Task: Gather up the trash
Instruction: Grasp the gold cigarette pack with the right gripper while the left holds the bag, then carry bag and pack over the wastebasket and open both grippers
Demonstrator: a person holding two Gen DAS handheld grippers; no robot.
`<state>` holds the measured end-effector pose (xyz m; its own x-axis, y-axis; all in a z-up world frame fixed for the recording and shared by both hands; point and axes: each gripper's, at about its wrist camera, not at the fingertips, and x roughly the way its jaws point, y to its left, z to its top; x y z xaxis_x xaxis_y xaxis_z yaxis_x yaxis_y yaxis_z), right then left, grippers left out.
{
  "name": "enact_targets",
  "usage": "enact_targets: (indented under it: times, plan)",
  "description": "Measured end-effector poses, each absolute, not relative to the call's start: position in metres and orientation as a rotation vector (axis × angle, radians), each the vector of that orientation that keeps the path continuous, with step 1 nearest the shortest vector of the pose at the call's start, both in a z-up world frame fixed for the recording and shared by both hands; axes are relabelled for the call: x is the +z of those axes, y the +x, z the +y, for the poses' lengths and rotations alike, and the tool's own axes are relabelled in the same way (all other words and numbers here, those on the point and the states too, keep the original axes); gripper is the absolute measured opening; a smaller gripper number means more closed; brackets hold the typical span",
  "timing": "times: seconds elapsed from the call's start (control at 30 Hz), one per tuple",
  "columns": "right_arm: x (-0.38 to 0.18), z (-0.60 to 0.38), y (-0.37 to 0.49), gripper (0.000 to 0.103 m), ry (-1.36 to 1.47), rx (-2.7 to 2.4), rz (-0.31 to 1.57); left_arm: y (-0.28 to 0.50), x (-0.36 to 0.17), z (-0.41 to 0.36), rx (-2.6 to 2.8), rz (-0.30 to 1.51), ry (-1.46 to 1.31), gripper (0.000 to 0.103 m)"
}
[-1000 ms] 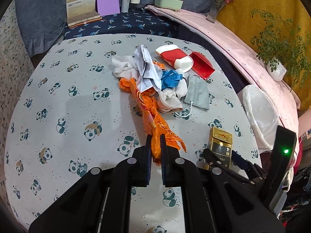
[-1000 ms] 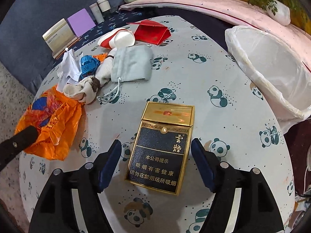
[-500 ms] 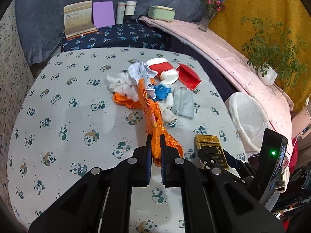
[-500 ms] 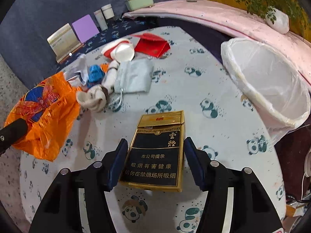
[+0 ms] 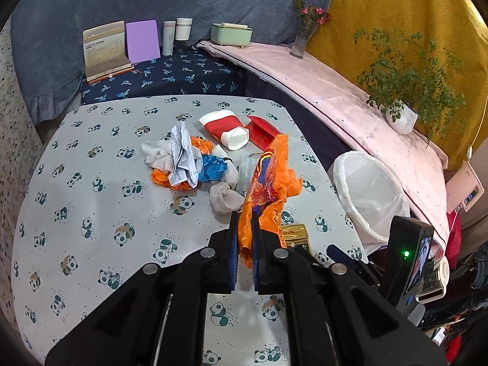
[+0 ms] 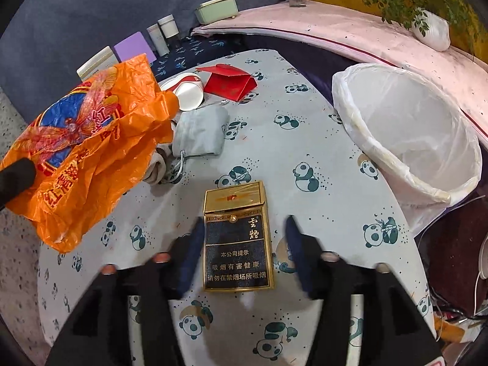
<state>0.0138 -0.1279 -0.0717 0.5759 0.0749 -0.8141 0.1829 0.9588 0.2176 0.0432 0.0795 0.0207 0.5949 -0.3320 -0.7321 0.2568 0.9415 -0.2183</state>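
My left gripper [image 5: 243, 238] is shut on an orange plastic bag [image 5: 268, 180] and holds it lifted above the panda-print table [image 5: 91, 189]; the bag also shows in the right wrist view [image 6: 91, 140]. My right gripper [image 6: 244, 244] is open, its fingers either side of a black and gold cigarette box [image 6: 236, 238] lying on the table, with a gap on the right side. A white-lined trash bin [image 6: 408, 134] stands off the table's right edge, also in the left wrist view [image 5: 366, 192].
A trash pile sits mid-table: crumpled paper [image 5: 183, 158], blue tape [image 5: 213, 167], socks [image 5: 225, 198], red-white cup [image 5: 225, 128], red envelope [image 6: 231, 82], grey pouch [image 6: 201, 131]. Books and jars [image 5: 122, 45] stand behind; a potted plant [image 5: 399, 116] sits on the pink ledge.
My left gripper has lifted the orange bag off the pile and carried it right. My right gripper has narrowed around the cigarette box and shifted slightly.
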Motion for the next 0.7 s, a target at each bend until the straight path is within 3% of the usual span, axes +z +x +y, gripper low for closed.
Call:
enact_targets:
  times: [0.03, 0.27, 0.3, 0.37, 0.7]
  plan:
    - [-0.074, -0.126, 0.014, 0.065, 0.281, -0.067, 0.957, 0.045, 0.019, 0.079, -0.340, 0.872, -0.091, 0.007]
    - [-0.101, -0.109, 0.025, 0.066, 0.219, -0.061, 1.022, 0.053, 0.013, 0.082, -0.323, 0.887, -0.087, 0.007]
    - [-0.102, -0.106, 0.026, 0.065, 0.197, -0.064, 1.018, 0.055, 0.012, 0.082, -0.321, 0.888, -0.087, 0.007]
    - [-0.102, -0.104, 0.027, 0.055, 0.165, -0.074, 1.018, 0.058, 0.011, 0.084, -0.317, 0.893, -0.089, 0.007]
    - [-0.075, -0.135, 0.024, 0.055, 0.242, -0.095, 0.944, 0.068, 0.017, 0.064, -0.344, 0.882, -0.072, 0.007]
